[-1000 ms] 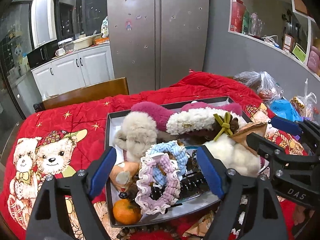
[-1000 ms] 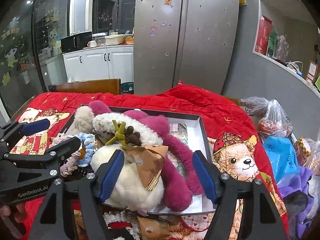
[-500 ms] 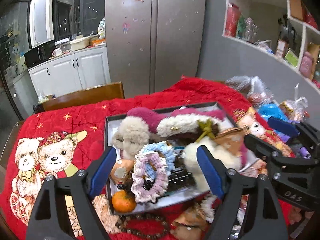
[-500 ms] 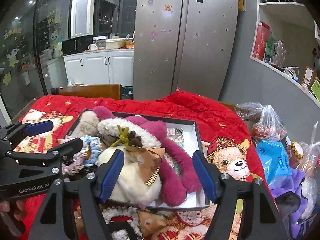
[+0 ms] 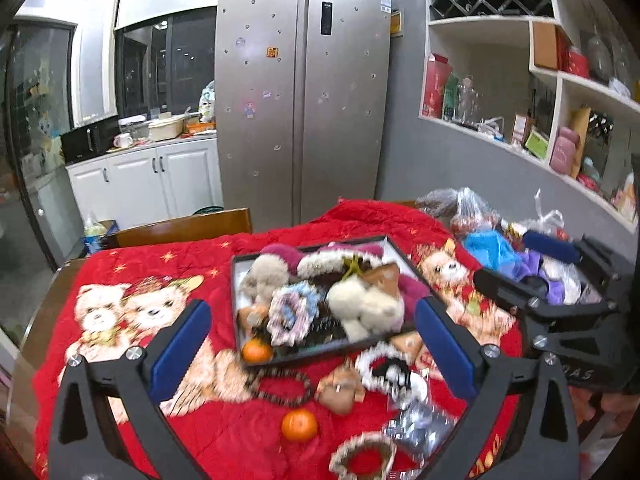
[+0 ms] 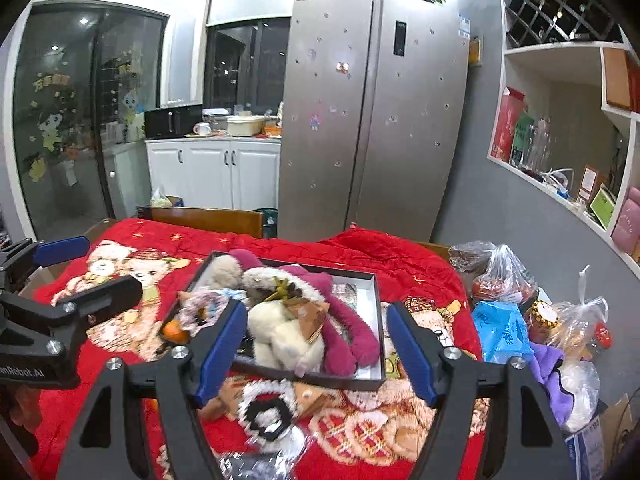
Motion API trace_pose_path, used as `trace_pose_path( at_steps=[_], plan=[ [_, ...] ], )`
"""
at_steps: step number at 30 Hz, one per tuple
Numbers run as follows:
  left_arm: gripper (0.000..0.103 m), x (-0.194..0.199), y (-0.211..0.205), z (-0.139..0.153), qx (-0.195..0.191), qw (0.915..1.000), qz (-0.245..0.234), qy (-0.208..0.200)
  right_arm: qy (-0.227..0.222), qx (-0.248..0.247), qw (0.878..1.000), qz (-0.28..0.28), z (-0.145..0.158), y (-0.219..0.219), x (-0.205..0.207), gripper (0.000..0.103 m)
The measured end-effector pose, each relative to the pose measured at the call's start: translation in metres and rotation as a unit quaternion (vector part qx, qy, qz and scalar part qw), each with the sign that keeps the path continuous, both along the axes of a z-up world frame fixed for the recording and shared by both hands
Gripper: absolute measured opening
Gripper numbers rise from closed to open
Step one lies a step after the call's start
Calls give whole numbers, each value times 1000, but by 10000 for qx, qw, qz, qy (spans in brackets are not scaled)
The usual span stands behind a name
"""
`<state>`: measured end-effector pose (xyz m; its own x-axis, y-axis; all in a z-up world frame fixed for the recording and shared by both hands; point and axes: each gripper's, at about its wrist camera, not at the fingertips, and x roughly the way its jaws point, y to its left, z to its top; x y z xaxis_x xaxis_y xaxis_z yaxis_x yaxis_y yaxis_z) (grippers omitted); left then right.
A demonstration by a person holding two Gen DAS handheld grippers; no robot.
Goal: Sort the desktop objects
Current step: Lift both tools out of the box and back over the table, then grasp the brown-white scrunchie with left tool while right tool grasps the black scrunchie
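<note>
A dark tray (image 5: 237, 280) on the red quilt is piled with plush toys: a white one (image 5: 364, 304), pastel scrunchies (image 5: 292, 312) and an orange (image 5: 256, 351). In front of it lie a bead bracelet (image 5: 284, 388), a second orange (image 5: 299, 424) and a black-and-white scrunchie (image 5: 384, 368). My left gripper (image 5: 312, 308) hovers above and short of the tray, its jaws opening and empty. My right gripper (image 6: 316, 308) hangs beside it, jaws also opening with nothing gripped; the white plush (image 6: 288, 336) and the tray (image 6: 377, 320) lie well beyond its fingers.
Plastic bags (image 6: 504, 280) and a blue bag (image 6: 500, 332) crowd the table's right edge. A wooden chair back (image 6: 208, 216) stands behind the table, with a steel fridge (image 6: 372, 120) further back. The bear-print red quilt (image 5: 140, 272) covers the left side.
Both grippers have drawn back and up from the tray, so it looks smaller and the loose items in front of it show. Both pairs of jaws stand wider.
</note>
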<state>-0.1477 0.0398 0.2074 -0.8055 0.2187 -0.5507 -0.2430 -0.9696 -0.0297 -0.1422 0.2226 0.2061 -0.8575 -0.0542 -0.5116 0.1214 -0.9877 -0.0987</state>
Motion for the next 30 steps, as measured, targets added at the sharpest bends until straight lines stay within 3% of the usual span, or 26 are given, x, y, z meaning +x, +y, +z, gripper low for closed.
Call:
trace_pose_path(
  at_steps=[6, 13, 20, 30],
  plan=[
    [103, 61, 4, -23, -300, 9995, 103, -82, 177, 124, 9994, 289, -2, -10, 48, 87],
    [103, 121, 0, -91, -120, 9984, 229, -499, -13, 50, 9986, 521, -50, -13, 91, 87],
    [103, 123, -5, -125, 227, 9954, 340, -864, -378, 288, 9973, 562, -97, -15, 111, 87],
    [103, 106, -5, -139, 338, 9942, 320, -967, -679, -42, 9967, 437, -110, -1, 106, 87]
  ],
)
